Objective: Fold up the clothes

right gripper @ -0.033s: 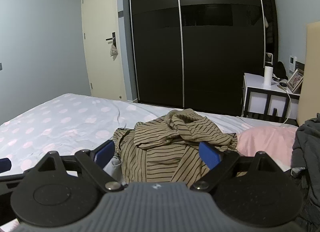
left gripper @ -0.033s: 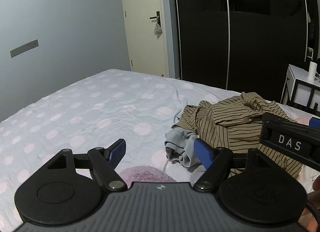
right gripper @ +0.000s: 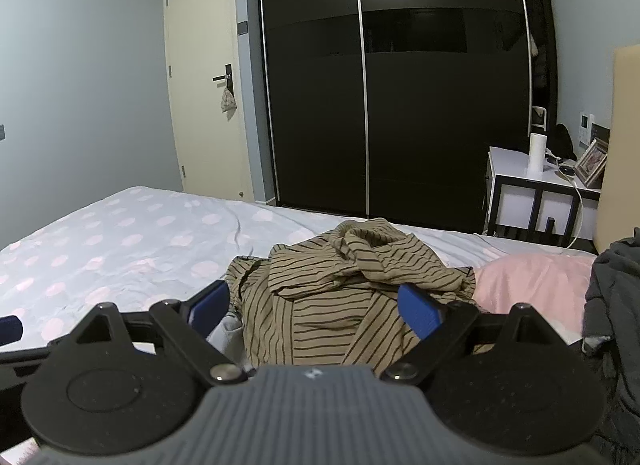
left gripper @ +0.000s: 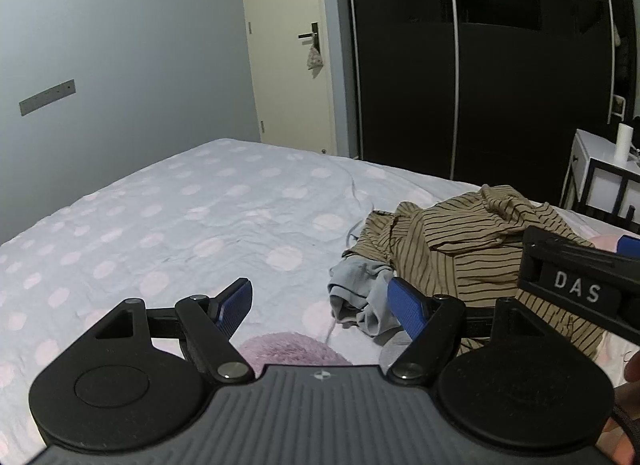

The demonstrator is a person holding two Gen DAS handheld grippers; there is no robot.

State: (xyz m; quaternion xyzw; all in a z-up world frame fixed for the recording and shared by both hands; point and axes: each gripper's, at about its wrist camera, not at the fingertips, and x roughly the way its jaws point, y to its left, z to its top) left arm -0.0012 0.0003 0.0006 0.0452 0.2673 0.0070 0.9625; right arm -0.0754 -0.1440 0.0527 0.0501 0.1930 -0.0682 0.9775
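Observation:
A crumpled tan shirt with dark stripes (left gripper: 460, 249) (right gripper: 340, 285) lies in a heap on the bed. A light grey garment (left gripper: 360, 293) pokes out from under its left edge. My left gripper (left gripper: 320, 297) hovers open just left of the heap, with its right blue pad (left gripper: 404, 305) in front of the grey garment and nothing between the fingers. My right gripper (right gripper: 314, 301) is open above the near side of the striped shirt, holding nothing. Its black body marked DAS (left gripper: 580, 285) shows at the right of the left wrist view.
The bed (left gripper: 160, 245) has a pale sheet with pink dots, bare on its left side. A fuzzy pink item (left gripper: 288, 349) lies under my left gripper. A pink pillow (right gripper: 532, 285) and dark grey clothes (right gripper: 616, 305) lie right of the heap. A white nightstand (right gripper: 532, 193) and black wardrobe (right gripper: 400, 105) stand beyond.

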